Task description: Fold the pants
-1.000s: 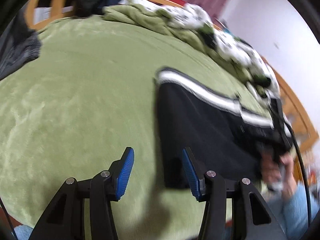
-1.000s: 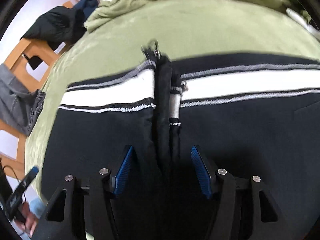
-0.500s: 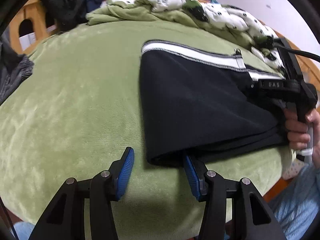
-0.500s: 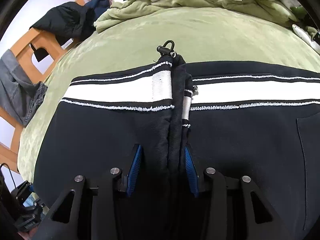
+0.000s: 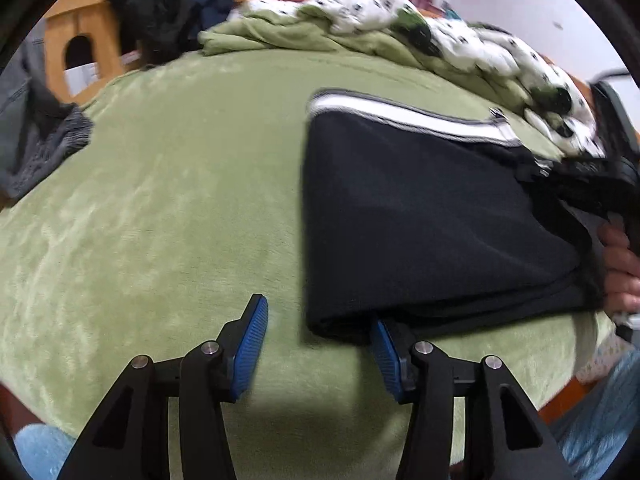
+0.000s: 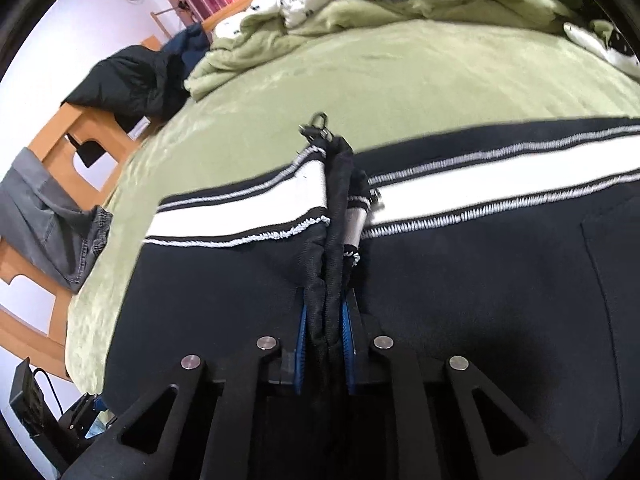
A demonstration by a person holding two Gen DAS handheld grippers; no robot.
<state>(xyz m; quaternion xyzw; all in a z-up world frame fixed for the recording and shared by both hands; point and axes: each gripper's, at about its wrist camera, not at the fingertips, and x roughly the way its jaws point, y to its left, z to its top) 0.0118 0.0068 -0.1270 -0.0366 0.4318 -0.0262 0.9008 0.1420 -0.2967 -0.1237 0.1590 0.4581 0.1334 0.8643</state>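
Note:
Black pants with a white-striped waistband lie flat on the green blanket. In the right wrist view my right gripper is closing, and its blue pads pinch a raised ridge of the pants at the middle, just below the waistband. A small metal clasp sticks up at the ridge's top. My left gripper stands open at the pants' near left corner. That corner's hem lies over the tip of its right finger; its left finger is over bare blanket.
A rumpled green and white spotted quilt is piled along the far side of the bed. A wooden chair with a dark jacket stands at the far left, and grey jeans hang beside it. A hand holds the right gripper.
The right gripper's jaws have closed on the bunched middle of the pants and lifted it slightly. The left gripper has come up to the pants' near corner, still open.

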